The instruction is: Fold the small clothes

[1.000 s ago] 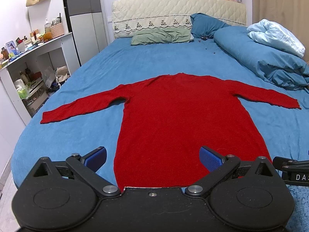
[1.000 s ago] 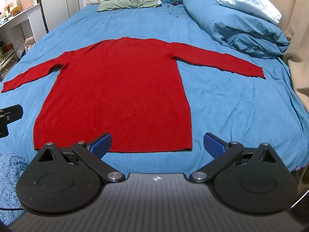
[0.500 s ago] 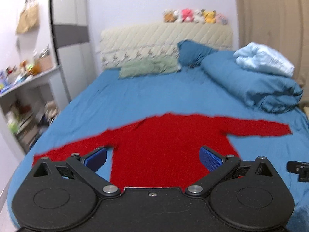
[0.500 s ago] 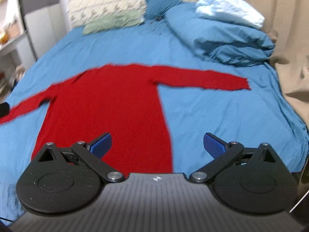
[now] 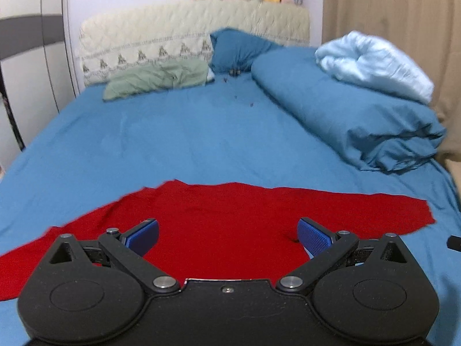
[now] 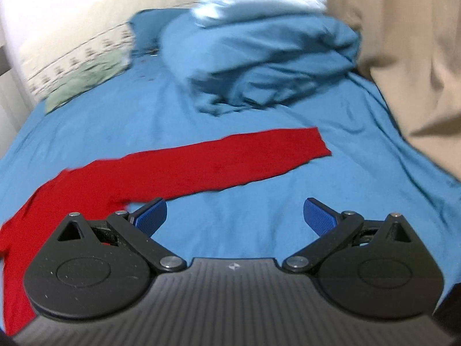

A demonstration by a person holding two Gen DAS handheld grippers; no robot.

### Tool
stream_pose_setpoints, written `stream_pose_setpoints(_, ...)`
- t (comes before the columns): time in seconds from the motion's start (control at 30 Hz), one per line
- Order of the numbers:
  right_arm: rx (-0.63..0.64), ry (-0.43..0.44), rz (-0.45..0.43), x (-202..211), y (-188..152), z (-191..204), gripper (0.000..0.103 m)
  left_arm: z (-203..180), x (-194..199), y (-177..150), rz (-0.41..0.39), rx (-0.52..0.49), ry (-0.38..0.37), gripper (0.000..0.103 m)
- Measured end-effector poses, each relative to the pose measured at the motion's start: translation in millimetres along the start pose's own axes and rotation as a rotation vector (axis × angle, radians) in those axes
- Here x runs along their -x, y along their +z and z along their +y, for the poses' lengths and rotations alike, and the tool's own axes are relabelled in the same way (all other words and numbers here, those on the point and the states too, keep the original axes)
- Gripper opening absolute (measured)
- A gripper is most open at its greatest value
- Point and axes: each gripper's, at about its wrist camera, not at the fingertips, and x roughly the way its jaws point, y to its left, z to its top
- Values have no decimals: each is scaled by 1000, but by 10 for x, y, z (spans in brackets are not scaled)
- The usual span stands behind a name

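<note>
The red sweater (image 5: 219, 225) lies flat on the blue bedsheet (image 5: 178, 138), filling the lower middle of the left wrist view. The left gripper (image 5: 227, 235) hangs over its body, jaws spread wide and holding nothing. The right gripper (image 6: 234, 214), equally released, hangs over bare sheet just below the outstretched sleeve (image 6: 224, 161).

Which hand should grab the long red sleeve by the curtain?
Probably the right gripper: it is open with that red sleeve just ahead. The left gripper, also open, hovers over the sweater's body.
</note>
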Motion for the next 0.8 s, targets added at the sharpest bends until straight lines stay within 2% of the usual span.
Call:
stream_pose_setpoints(0.17,-143,-33,18,-962,19,-413,103,-54,-965,-46,97,6,10,103)
stream_pose_setpoints(0.3,-265,-43,8,-1514,12,-624,103,-10,-1578,-112,209,33,0,103)
stream_pose_setpoints(0.37,-285,-62,-16,-1733,18,-667,103,32,-1799,-154,233,51,9,102)
stream_pose_setpoints(0.53,-306,-109,-86,-2052,47,-713,78,57,-2186,-248,288,66,17,102)
stream_pose_setpoints(0.6,-297,-136,-99,-2144,85,-703,60,79,-2278,-293,309,73,19,102)
stream_pose_setpoints(0.63,-292,-148,-104,-2167,97,-691,54,81,-2286,-314,300,66,23,103)
stream_pose_setpoints(0.7,-272,-178,-105,-2221,135,-674,34,72,-2267,-325,284,46,27,103)
stream_pose_setpoints(0.8,-256,-187,-106,-2244,195,-646,23,111,-2226,-327,280,59,23,103)
